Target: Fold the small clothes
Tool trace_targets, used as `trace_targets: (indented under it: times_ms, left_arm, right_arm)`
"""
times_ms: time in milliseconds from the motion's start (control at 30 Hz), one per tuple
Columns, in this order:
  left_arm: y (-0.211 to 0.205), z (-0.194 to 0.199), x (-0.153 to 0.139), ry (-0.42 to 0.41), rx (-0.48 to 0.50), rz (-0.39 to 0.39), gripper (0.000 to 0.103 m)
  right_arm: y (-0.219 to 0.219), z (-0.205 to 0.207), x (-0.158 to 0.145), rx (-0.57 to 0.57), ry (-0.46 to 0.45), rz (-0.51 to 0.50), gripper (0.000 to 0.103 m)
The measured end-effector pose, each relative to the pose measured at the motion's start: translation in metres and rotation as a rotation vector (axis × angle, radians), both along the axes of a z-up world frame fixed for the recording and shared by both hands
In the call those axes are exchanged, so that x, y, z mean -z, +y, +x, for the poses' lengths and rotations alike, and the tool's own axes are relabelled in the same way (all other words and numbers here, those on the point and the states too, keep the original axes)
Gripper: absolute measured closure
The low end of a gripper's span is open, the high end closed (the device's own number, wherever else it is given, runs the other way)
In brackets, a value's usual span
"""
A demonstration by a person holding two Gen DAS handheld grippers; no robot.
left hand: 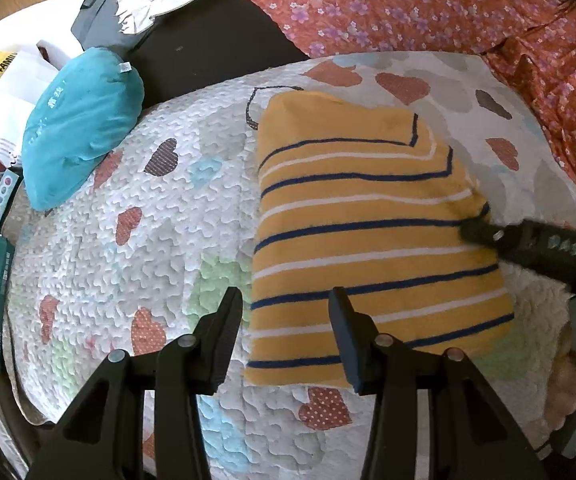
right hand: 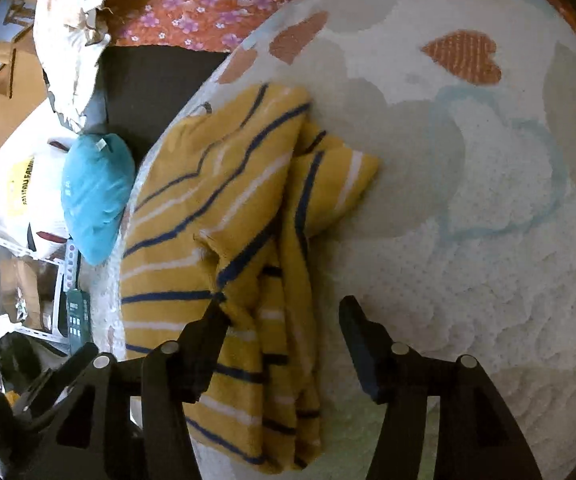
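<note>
Yellow striped garment (left hand: pixel 367 232) lies folded into a rough rectangle on the heart-print quilt (left hand: pixel 128 208), toward the quilt's far right part; long axis runs from the near edge away toward the red floral cloth (left hand: pixel 427 8). In the right wrist view its right side is bunched in loose layers, not flat.

Right hand-held gripper (right hand: pixel 284 320): jaws apart, nothing pinched; left finger touches the garment's right edge fold, right finger over bare quilt.

Left hand-held gripper (left hand: pixel 286 312): jaws moderately apart, empty, straddling the garment's near-left corner from above.

Judgement: the right one is nearer the untidy edge; the next fold depends on regrasping there.
</note>
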State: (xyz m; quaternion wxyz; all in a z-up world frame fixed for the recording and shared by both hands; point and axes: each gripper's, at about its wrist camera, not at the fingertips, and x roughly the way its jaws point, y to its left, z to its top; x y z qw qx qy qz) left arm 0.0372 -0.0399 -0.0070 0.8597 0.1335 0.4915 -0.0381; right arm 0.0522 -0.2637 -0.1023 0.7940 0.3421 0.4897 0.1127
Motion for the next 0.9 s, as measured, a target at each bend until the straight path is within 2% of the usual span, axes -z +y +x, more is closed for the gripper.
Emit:
trace_targets:
  times_ms: [167,267,367,433,500,600,667,733,800,900]
  left_arm:
    - [0.009,0.006,0.01,0.02,-0.024,-0.012,0.052]
    - [0.015,0.011,0.031,0.084,-0.046,-0.01,0.052]
    - [0.022,0.013,0.052,0.157,-0.07,-0.034,0.051]
    - [0.029,0.011,0.056,0.174,-0.086,-0.078,0.051]
    - [0.033,0.008,0.053,0.168,-0.087,-0.111,0.051]
    - [0.042,0.001,0.038,0.131,-0.076,-0.172,0.051]
    - [0.052,-0.003,0.027,0.09,-0.071,-0.201,0.051]
    - [0.063,-0.003,0.019,0.046,-0.071,-0.225,0.049]
    - [0.075,0.004,0.015,0.008,-0.078,-0.247,0.048]
    - [0.09,0.022,0.016,-0.013,-0.095,-0.283,0.046]
  right_arm:
    - [0.0,-0.015,-0.046,0.062,-0.175,-0.129,0.041]
    - [0.002,-0.018,-0.059,0.053,-0.234,-0.11,0.041]
    - [0.01,-0.011,-0.05,0.003,-0.219,-0.074,0.041]
    - [0.017,-0.001,-0.029,-0.043,-0.148,-0.058,0.041]
    - [0.022,0.009,-0.004,-0.064,-0.031,-0.101,0.039]
    - [0.009,0.005,-0.001,-0.009,-0.025,-0.051,0.036]
    - [0.004,-0.002,-0.021,0.02,-0.085,-0.099,0.036]
    - [0.004,-0.013,-0.048,0.052,-0.163,-0.219,0.036]
    - [0.007,-0.017,-0.065,0.054,-0.192,-0.293,0.036]
    - [0.013,-0.01,-0.08,0.076,-0.194,-0.353,0.037]
